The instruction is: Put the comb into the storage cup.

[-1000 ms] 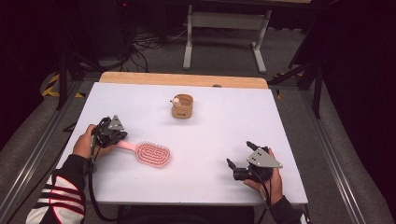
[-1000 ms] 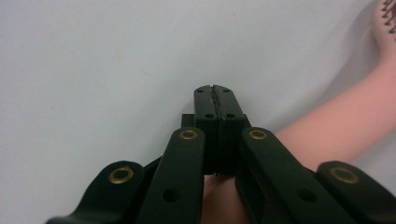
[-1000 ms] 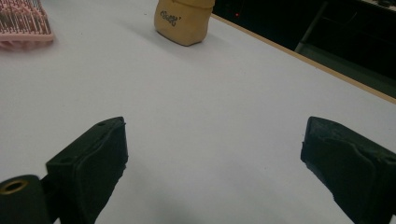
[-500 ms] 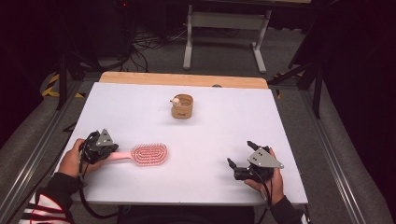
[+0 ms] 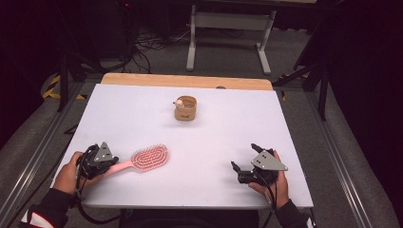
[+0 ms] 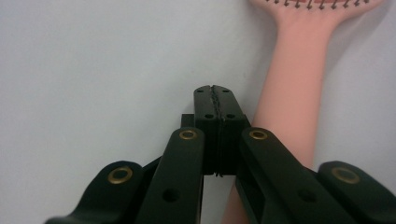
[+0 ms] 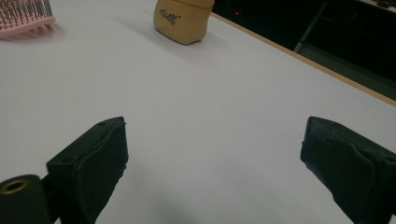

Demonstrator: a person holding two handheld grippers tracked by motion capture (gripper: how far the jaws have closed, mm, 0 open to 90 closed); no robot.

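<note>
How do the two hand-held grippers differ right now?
The left hand-held gripper has its jaws shut together with nothing between them, while the right hand-held gripper has its jaws spread wide apart. The left one lies right beside the handle of the pink hairbrush; the right one sits on the bare white table, far from the brush and the tan cup. Both have black jaws, are held low near the table's front edge, and grip nothing.

The pink hairbrush head runs off the top edge in the left gripper view; the tan cup's rim is cut at the right gripper view's top.
</note>
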